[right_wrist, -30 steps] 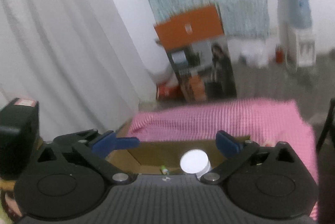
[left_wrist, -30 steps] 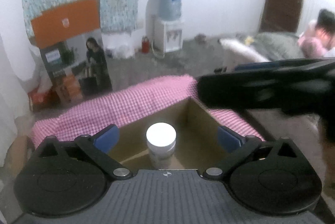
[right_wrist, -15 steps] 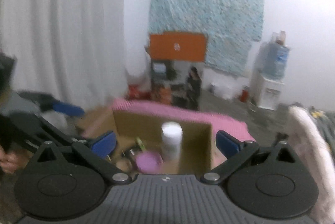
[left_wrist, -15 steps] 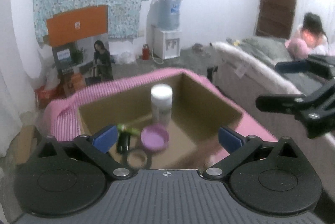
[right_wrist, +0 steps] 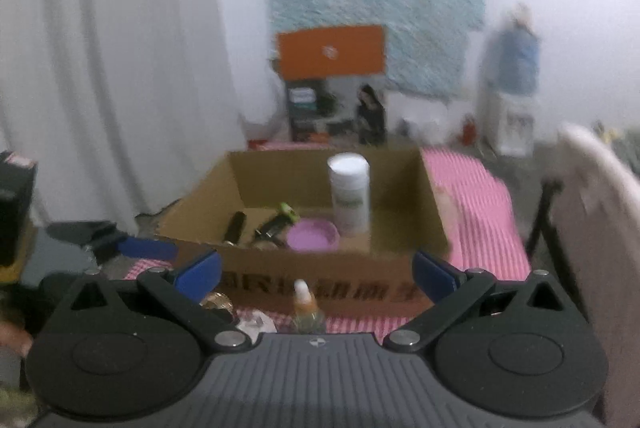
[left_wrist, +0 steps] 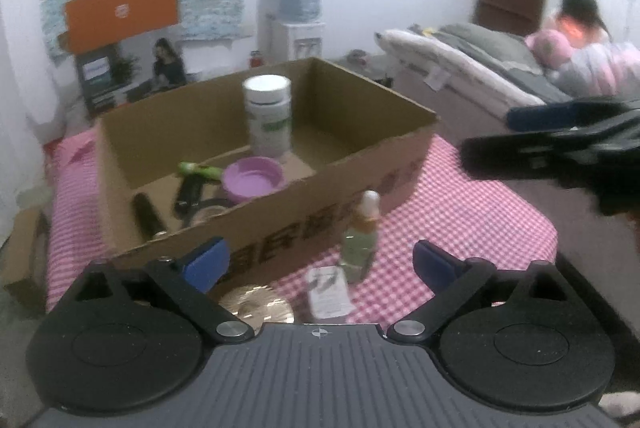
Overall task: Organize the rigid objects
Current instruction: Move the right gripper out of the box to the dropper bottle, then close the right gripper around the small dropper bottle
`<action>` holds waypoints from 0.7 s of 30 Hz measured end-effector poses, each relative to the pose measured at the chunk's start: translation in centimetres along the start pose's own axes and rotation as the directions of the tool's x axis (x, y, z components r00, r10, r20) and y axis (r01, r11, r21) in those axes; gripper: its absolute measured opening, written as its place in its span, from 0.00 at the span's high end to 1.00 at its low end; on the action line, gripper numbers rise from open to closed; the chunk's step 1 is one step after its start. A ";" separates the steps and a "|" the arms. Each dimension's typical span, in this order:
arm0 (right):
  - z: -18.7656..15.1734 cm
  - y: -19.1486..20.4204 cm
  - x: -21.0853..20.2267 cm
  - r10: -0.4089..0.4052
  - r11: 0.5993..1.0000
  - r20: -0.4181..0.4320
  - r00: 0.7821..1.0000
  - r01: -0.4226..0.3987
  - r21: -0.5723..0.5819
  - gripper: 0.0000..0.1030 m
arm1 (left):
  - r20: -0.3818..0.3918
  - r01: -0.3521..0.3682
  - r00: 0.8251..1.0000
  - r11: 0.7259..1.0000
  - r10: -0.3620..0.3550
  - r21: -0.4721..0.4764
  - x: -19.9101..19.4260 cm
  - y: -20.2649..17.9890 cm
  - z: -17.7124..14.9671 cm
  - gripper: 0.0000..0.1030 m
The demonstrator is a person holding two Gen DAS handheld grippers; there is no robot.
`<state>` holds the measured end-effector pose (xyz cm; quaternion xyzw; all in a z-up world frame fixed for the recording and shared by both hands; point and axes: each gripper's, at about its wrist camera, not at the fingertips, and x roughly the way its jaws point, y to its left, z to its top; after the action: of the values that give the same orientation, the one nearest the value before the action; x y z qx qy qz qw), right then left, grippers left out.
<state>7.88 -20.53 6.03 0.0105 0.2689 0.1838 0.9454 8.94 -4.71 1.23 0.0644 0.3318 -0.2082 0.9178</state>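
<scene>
Both grippers open and empty, pulled back from a part-filled cardboard box (left_wrist: 360, 163); loose items remain in front of it.

The surface (left_wrist: 460, 211), under a pink checked cloth, carries the box, which holds a white jar (left_wrist: 267, 115) standing upright, a purple lid (left_wrist: 253, 179), a green-capped tube (left_wrist: 198, 170) and dark items too blurred to identify. On the cloth just before the box stands a small dropper bottle (left_wrist: 362, 232), long axis vertical, with a white packet (left_wrist: 329, 291) and a gold disc (left_wrist: 256, 306) beside it, the disc partly cut off by the gripper body. The bottle lies directly ahead of the left gripper (left_wrist: 320, 262), between its spread fingers' line; the right gripper (right_wrist: 316, 270) also faces it, possibly nearer, though blur prevents a firm call.
</scene>
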 end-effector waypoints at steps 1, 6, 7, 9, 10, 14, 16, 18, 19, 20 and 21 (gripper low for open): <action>-0.4 -0.2 0.6 -0.017 0.999 -0.010 1.000 0.017 0.031 0.00 | 0.001 0.008 1.000 1.000 -0.008 0.014 0.2 -0.4 -0.2 0.07; -2.3 -1.9 2.4 0.017 0.984 -0.036 0.999 -0.011 0.177 0.00 | 0.005 0.004 1.000 0.995 -0.005 0.103 2.3 -2.2 -0.3 0.24; -2.4 -2.3 2.8 0.030 0.981 -0.043 0.999 -0.021 0.194 0.00 | 0.004 0.002 1.000 0.993 -0.002 0.116 2.8 -2.4 -0.2 0.25; -2.8 -2.6 3.2 0.042 0.976 -0.052 0.998 -0.030 0.215 0.02 | -0.003 0.004 1.000 0.992 -0.003 0.129 3.6 -2.7 -0.2 0.30; -2.9 -2.8 3.5 0.051 0.974 -0.058 0.997 -0.037 0.222 0.03 | -0.011 0.005 1.000 0.991 -0.003 0.134 4.1 -2.9 -0.2 0.32; -3.2 -3.2 4.9 0.091 0.967 -0.087 0.992 -0.067 0.246 0.13 | -0.034 0.015 0.999 0.991 -0.011 0.134 5.0 -3.2 -0.2 0.44; -3.1 -3.0 5.9 0.106 0.966 -0.105 0.989 -0.078 0.247 0.22 | -0.044 0.019 0.999 0.991 -0.013 0.130 5.3 -3.2 -0.2 0.48; -3.1 -2.9 6.6 0.121 0.966 -0.119 0.985 -0.090 0.242 0.33 | -0.056 0.022 0.998 0.992 -0.015 0.121 5.6 -3.0 0.0 0.61; -3.1 -2.8 6.7 0.126 0.967 -0.124 0.984 -0.094 0.238 0.35 | -0.064 0.023 0.998 0.993 -0.015 0.116 5.6 -2.8 0.0 0.63; -3.1 -2.7 7.0 0.132 0.967 -0.129 0.983 -0.099 0.234 0.37 | -0.068 0.024 0.998 0.993 -0.017 0.111 5.8 -2.8 0.0 0.66; -3.1 -2.6 7.2 0.138 0.968 -0.132 0.982 -0.105 0.229 0.40 | -0.069 0.034 0.997 0.994 -0.027 0.101 5.8 -2.6 -0.1 0.68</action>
<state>12.81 -20.63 -0.56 0.1185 0.3553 0.2108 0.9029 11.78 -9.03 -2.43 0.1133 0.3525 -0.2369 0.8982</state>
